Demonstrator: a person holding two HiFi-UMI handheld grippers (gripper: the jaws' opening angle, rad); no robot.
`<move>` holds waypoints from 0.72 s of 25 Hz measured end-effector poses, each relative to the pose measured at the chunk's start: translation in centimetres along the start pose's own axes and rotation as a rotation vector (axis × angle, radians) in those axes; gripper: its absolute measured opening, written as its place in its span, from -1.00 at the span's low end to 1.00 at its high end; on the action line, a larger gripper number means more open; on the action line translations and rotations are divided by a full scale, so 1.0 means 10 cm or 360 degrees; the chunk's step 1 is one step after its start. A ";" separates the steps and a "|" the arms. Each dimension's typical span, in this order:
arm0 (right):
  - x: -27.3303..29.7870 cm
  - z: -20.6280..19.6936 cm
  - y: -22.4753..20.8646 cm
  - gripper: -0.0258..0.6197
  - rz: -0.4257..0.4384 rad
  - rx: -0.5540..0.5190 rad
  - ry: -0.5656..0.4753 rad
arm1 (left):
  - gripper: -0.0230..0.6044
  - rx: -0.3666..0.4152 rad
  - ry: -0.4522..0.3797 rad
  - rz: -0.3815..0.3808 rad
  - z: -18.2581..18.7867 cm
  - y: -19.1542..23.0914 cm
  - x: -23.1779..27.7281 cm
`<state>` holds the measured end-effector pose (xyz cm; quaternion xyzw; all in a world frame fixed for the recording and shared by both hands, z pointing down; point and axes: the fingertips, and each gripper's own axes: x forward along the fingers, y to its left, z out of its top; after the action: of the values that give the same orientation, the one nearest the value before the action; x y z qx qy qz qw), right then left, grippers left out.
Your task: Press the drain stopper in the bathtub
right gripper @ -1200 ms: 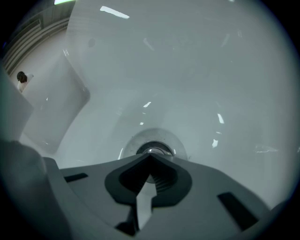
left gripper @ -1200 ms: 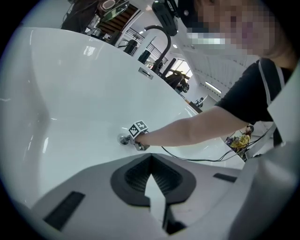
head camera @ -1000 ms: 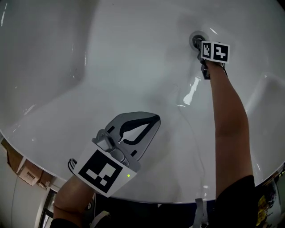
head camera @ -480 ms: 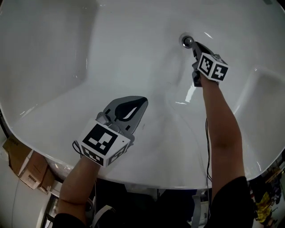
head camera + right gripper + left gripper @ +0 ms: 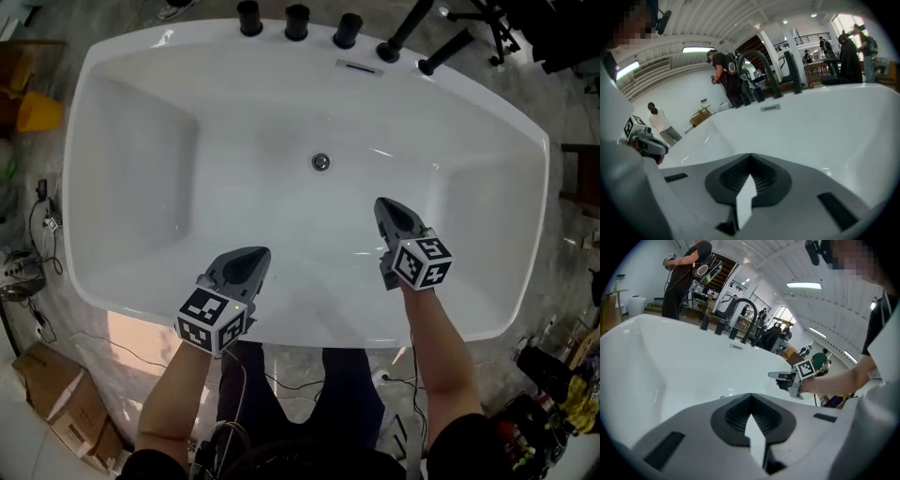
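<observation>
The white bathtub lies whole below me in the head view. Its round metal drain stopper sits in the middle of the tub floor, untouched. My right gripper hovers over the near side of the tub, below and right of the stopper, jaws shut and holding nothing. To the left, my left gripper hangs by the near rim, also shut and empty. The left gripper view has its closed jaws and the right gripper across the tub. The right gripper view has its closed jaws.
Black tap handles and a black spout line the far rim, above an overflow slot. Cardboard boxes and cables lie on the floor to the left. People stand beyond the tub.
The right gripper has drawn back from the drain stopper toward the near rim. The head view has pulled up and away, taking in the whole tub. The left gripper stays shut near the rim.
</observation>
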<state>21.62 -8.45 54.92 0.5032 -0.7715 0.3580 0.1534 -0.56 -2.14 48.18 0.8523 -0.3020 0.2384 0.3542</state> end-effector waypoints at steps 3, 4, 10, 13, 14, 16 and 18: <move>-0.44 0.51 0.33 -0.87 0.0015 0.0028 -0.0171 | -0.92 0.0052 -0.0062 -0.0049 0.39 -0.23 -0.19; -0.59 0.65 0.45 -0.87 0.0022 0.0017 -0.0211 | -0.91 0.0068 -0.0078 -0.0067 0.50 -0.33 -0.27; -1.46 1.18 1.10 -0.87 0.0053 -0.0068 -0.0358 | -0.92 0.0256 -0.0118 -0.0137 1.02 -0.93 -0.68; -1.75 1.32 1.30 -0.87 0.0045 -0.0074 -0.0428 | -0.92 0.0326 -0.0150 -0.0137 1.18 -1.08 -0.85; -1.83 1.36 1.35 -0.87 0.0041 -0.0074 -0.0451 | -0.92 0.0330 -0.0164 -0.0138 1.23 -1.12 -0.90; -2.03 1.42 1.44 -0.87 0.0036 -0.0073 -0.0487 | -0.92 0.0316 -0.0180 -0.0151 1.27 -1.23 -0.99; -2.22 1.44 1.52 -0.87 0.0031 -0.0076 -0.0514 | -0.92 0.0304 -0.0176 -0.0167 1.27 -1.34 -1.06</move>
<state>19.85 -0.26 25.61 0.5430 -0.7992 0.2553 0.0358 3.63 -0.41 27.36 0.9087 -0.2519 0.1998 0.2664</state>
